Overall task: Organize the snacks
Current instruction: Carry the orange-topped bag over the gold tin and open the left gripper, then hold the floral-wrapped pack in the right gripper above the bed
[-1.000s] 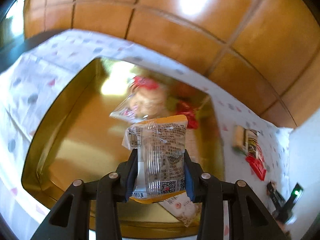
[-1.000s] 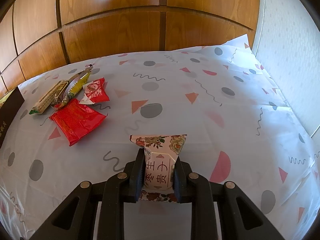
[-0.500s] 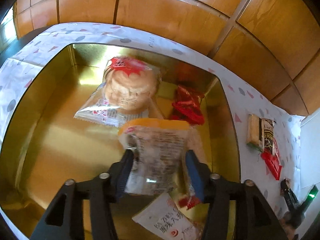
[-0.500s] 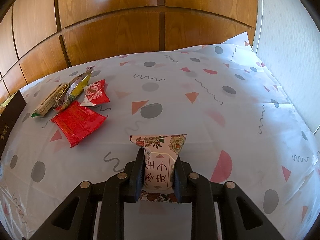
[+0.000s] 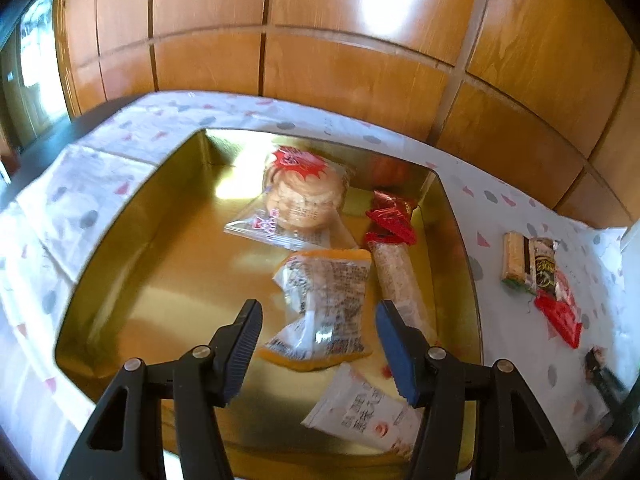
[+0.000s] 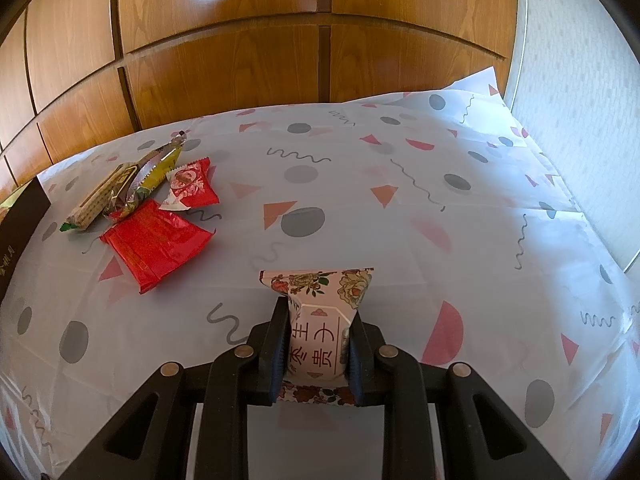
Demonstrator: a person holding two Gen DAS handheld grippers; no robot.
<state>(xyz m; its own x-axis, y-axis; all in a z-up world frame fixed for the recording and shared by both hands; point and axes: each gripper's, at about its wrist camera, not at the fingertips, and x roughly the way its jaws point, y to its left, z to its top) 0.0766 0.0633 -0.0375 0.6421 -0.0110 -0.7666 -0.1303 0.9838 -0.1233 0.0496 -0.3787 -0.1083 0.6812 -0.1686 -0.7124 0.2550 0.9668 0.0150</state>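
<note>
We look from the left wrist down along the left gripper [image 5: 318, 334], close above the gold tin [image 5: 120, 240], which lies straight ahead of and beneath its fingers; the wood-panelled wall [image 5: 340, 72] rises beyond. From the right wrist we look forward over the right gripper [image 6: 318, 334], low and near the patterned tablecloth [image 6: 400, 200], facing the same panelling (here curved by the lens). The two views share the cluster of loose wrapped snacks [image 5: 536, 272] [image 6: 140, 208]: it sits to the right of the left gripper, and ahead-left of the right gripper. The tin's dark outer side [image 6: 16, 220] shows at the far left of the right view.
</note>
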